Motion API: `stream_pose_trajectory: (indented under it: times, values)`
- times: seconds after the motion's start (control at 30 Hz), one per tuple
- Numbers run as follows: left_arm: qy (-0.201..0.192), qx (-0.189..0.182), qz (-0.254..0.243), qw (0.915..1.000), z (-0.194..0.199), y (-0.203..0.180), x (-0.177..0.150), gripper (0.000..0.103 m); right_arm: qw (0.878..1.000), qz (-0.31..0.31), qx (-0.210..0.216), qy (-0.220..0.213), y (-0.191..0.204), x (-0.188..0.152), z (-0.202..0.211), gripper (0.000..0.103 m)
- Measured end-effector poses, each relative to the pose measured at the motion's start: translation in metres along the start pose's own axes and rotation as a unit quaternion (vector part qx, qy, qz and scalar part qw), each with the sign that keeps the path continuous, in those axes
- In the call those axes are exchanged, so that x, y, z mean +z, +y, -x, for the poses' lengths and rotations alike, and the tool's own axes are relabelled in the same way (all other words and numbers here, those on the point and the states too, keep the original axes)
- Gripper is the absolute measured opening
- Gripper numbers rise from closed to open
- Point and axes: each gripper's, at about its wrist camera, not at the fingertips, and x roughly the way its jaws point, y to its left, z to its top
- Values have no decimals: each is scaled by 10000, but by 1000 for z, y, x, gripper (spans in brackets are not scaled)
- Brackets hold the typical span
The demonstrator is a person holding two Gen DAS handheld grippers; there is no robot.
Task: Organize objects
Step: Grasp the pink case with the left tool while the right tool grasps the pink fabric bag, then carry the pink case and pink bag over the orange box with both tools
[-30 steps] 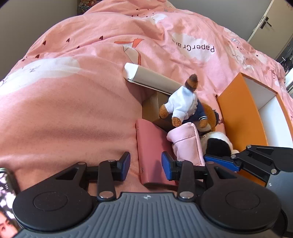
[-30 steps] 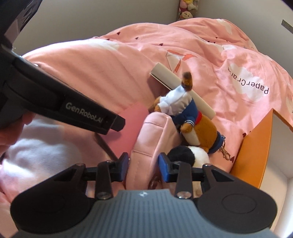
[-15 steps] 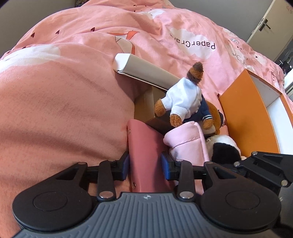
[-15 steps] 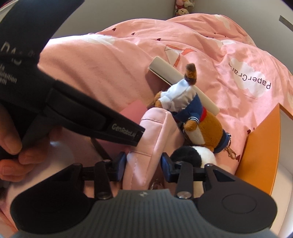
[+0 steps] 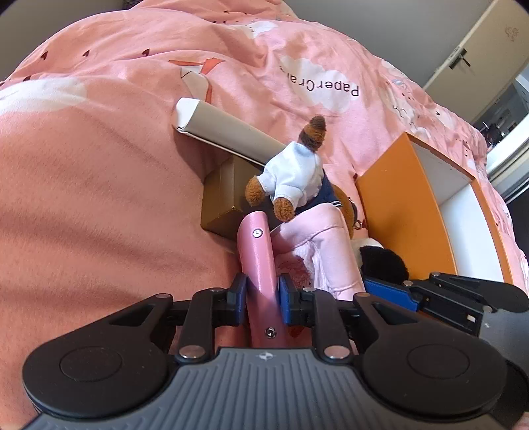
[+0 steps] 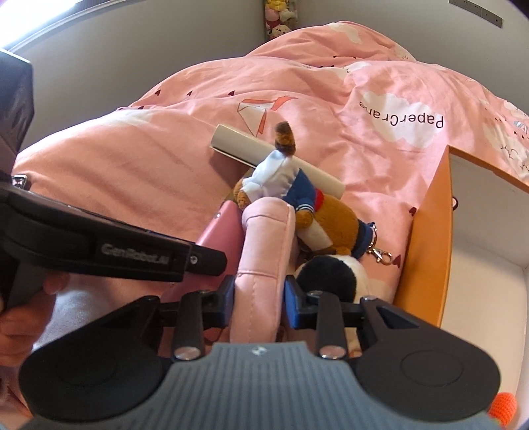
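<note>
Both grippers have just closed: our left gripper (image 5: 263, 299) now pinches the stiff dusty-pink snap wallet (image 5: 259, 254), our right gripper (image 6: 259, 299) the padded pale-pink fabric pouch (image 6: 264, 254), both beside the orange-sided storage box (image 6: 426, 251). We judge lifting comes next.

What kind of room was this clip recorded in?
Most likely a bedroom: a pink duvet printed with clouds covers a bed, soft toys sit piled in the far corner, and a door stands beyond.
</note>
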Motion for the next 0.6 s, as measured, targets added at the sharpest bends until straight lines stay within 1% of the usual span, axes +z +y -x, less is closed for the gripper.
stream_pose_trajectory:
  times: [0.13,0.37,0.5,0.6]
  values:
    - [-195,148,-100,9997,9,-6,-7,21,9997,-115,188,-120,-2,-3,7,28]
    - [-538,432,-72,9976,38,-19,-13,20,9981,-186,495,-315,-2,-2,29,27]
    - [-802,403,-22,9960,58,-27,-10,20,9949,-413,749,-538,-10,1,50,27]
    - [-923,322,-100,9952,69,-34,-7,19,9914,-653,895,-689,-19,5,65,27]
